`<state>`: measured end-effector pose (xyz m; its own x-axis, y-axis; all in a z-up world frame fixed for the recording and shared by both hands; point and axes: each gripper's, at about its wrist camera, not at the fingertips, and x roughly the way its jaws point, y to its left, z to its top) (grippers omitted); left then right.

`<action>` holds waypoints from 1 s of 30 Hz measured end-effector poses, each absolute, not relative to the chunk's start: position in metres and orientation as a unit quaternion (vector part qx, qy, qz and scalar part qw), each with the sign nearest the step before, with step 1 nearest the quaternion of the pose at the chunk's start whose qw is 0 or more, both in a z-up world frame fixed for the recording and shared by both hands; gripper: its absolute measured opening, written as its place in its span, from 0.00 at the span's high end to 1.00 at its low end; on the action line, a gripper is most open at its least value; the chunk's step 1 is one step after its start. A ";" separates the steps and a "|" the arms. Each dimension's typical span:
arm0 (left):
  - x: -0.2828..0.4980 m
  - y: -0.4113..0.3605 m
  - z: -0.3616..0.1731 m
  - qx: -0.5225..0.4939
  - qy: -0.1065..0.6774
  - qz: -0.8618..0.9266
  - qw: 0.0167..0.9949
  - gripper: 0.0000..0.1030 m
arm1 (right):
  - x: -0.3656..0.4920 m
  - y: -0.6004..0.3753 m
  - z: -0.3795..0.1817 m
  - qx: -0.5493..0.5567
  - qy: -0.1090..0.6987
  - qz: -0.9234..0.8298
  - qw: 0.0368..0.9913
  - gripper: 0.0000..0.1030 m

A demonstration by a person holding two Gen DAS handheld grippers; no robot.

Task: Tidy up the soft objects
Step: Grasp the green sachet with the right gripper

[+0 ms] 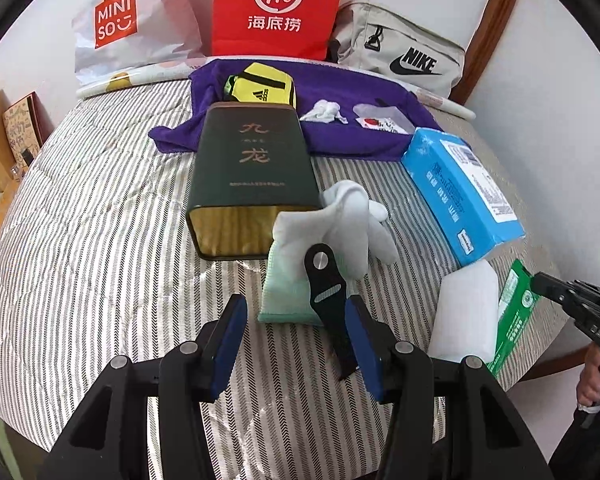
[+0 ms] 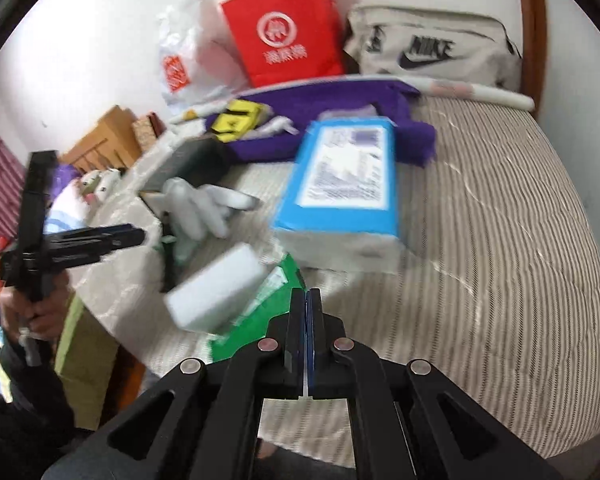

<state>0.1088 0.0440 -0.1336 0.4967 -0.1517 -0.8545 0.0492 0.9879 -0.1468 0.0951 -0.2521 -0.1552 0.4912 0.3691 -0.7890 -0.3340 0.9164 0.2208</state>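
Note:
A white glove with a mint cuff lies on the striped bed, just beyond my open left gripper; a black clip piece rests on it. The glove also shows in the right wrist view. A white foam block sits on a green packet at the right edge. My right gripper is shut and empty, just right of the foam block and over the green packet. A purple cloth at the back holds a yellow pouch, a white wad and a small packet.
A dark green tin box lies beside the glove. A blue tissue pack is to the right. A red paper bag, a Miniso plastic bag and a Nike bag stand against the wall.

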 end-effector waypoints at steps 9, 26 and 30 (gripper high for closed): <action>0.113 0.038 -0.143 -0.050 0.508 -0.064 0.857 0.53 | 0.103 -0.267 -0.189 0.046 0.514 0.161 0.841 0.65; 0.114 0.055 -0.152 -0.074 0.508 -0.088 0.854 0.53 | 0.092 -0.225 -0.199 0.097 0.555 0.149 0.812 0.53; 0.117 0.062 -0.156 -0.083 0.511 -0.087 0.851 0.53 | 0.102 -0.222 -0.196 0.092 0.557 0.117 0.817 0.49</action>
<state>0.1174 0.0616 -0.1559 0.4635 -0.2332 -0.8549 0.0633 0.9710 -0.2306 0.1022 -0.2224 -0.1957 0.3526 0.2940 -0.8884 -0.0900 0.9556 0.2805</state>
